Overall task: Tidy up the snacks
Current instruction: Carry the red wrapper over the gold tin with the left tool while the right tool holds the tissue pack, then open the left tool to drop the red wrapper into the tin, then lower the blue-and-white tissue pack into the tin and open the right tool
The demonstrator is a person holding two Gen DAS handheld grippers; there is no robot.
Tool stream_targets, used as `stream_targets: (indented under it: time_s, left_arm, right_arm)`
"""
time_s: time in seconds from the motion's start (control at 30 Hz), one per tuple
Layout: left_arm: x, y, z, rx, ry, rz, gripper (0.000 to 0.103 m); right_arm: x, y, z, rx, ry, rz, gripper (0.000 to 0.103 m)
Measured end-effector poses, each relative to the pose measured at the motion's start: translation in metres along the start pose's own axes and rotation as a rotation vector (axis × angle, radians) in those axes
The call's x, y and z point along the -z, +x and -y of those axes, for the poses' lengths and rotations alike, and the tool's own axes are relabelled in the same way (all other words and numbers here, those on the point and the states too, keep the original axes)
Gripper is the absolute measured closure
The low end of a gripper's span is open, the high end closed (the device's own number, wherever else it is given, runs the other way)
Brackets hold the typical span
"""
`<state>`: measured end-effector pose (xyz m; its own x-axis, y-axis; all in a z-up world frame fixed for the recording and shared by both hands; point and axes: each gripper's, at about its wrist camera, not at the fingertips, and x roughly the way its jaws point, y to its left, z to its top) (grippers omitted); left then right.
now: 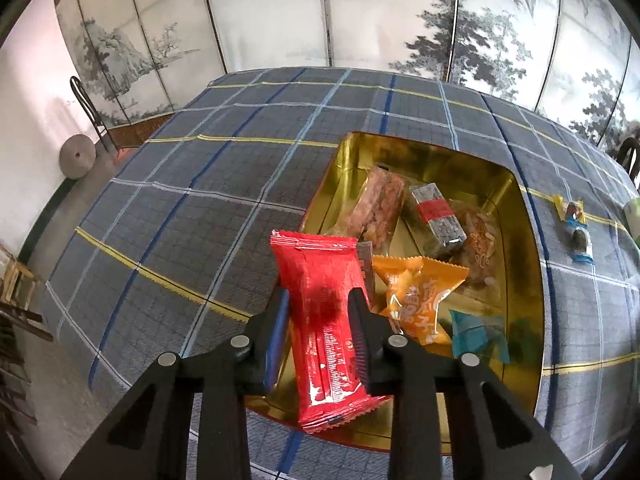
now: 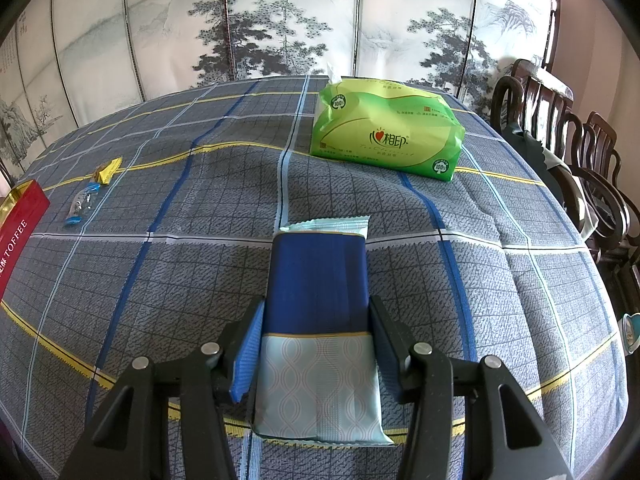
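Left gripper (image 1: 319, 308) pinches red packet (image 1: 324, 328) above gold tin's (image 1: 528, 280) 7 o'clock rim; early release risks spill outside. Right gripper (image 2: 316, 320) pinches blue packet (image 2: 318, 320).

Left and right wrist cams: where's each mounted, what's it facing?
Left wrist: on the left hand-held gripper, looking down its fingers at a red snack packet over the gold tin.
Right wrist: on the right hand-held gripper, gripping a blue snack packet, facing the tissue pack.
Shared: plaid tablecloth, painted screen, blue-wrapped candy.
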<state>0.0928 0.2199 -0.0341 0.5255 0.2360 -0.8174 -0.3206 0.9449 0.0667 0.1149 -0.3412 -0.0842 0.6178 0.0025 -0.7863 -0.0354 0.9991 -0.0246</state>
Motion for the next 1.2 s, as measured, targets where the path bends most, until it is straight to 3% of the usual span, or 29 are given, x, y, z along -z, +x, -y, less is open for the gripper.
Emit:
stream_targets:
  time_s: [0.07, 0.2, 0.3, 0.37, 0.53, 0.6, 0.9, 1.2]
  left_arm:
    - [0.0, -0.005, -0.001, 0.002, -0.003, 0.016, 0.072]
    - [0.002, -0.024, 0.001, 0.017, -0.001, 0.062, 0.037]
    - [0.007, -0.044, 0.009, 0.013, 0.028, 0.136, 0.035]
    - [0.009, -0.055, 0.019, -0.028, 0.071, 0.173, 0.034]
    - [0.016, -0.074, 0.033, -0.055, 0.119, 0.223, 0.033]
    - [0.017, -0.077, 0.036, -0.055, 0.129, 0.23, 0.027]
    - [0.027, -0.087, 0.039, -0.08, 0.16, 0.259, 0.019]
    - [0.033, -0.08, 0.021, -0.094, 0.136, 0.223, 0.018]
  right_arm:
    - [0.0, 0.0, 0.0, 0.0, 0.0, 0.0, 0.052]
    - [0.0, 0.0, 0.0, 0.001, -0.001, 0.0, 0.052]
    - [0.0, 0.0, 0.0, 0.001, -0.001, 0.001, 0.052]
    - [0.0, -0.001, 0.0, 0.006, -0.004, 0.001, 0.053]
    - [0.003, -0.006, -0.009, -0.01, -0.009, -0.001, 0.053]
    - [0.004, -0.01, -0.02, -0.024, -0.02, -0.001, 0.053]
    - [-0.01, -0.044, -0.089, -0.202, -0.055, 0.045, 0.053]
    - [-0.027, -0.081, -0.195, -0.409, -0.168, 0.086, 0.053]
